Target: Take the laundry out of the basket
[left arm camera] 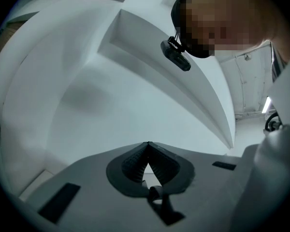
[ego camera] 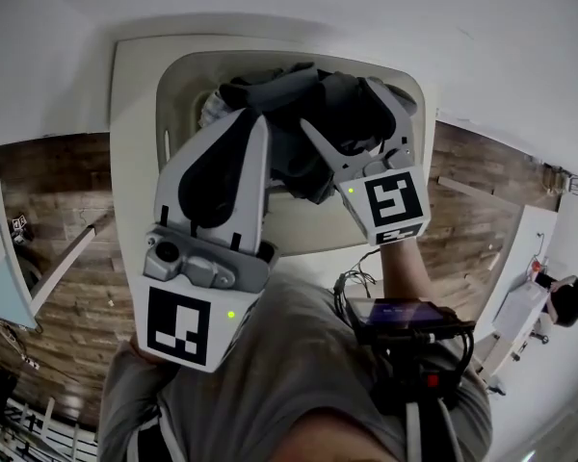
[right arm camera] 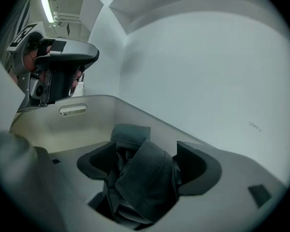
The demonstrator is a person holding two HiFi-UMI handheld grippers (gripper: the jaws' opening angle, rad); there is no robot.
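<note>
Wall: plain white wall (ego camera: 58, 27), rising right behind the basket's far edge.
Floor: brown wooden plank floor (ego camera: 67, 191), showing on both sides of the basket.
Basket: cream-white rectangular plastic laundry basket (ego camera: 133, 142) with rounded corners and a broad flat rim. It stands on the floor with its far edge at the wall. The right gripper view shows its smooth inner wall (right arm camera: 87, 122).
Person: grey shirt (ego camera: 270, 373) at the bottom of the head view, by the basket's near edge.
Left gripper: grey two-jaw left gripper (ego camera: 255, 123) with a marker cube, held above the basket's near left corner. Its dark ribbed pads (left arm camera: 135, 161) meet at the tips and nothing is between them (left arm camera: 147, 151).
Right gripper: grey two-jaw right gripper (ego camera: 342, 104), reaching into the basket toward its far right corner. Its jaws stand wide apart (right arm camera: 145, 146).
Laundry: dark grey crumpled cloth laundry (ego camera: 308, 114), heaped inside the basket from the middle toward the far right corner. One folded bunch (right arm camera: 145, 178) sits between the right gripper's spread jaws.
Handle slot: small oval slot (right arm camera: 72, 110) high in the basket's wall.
</note>
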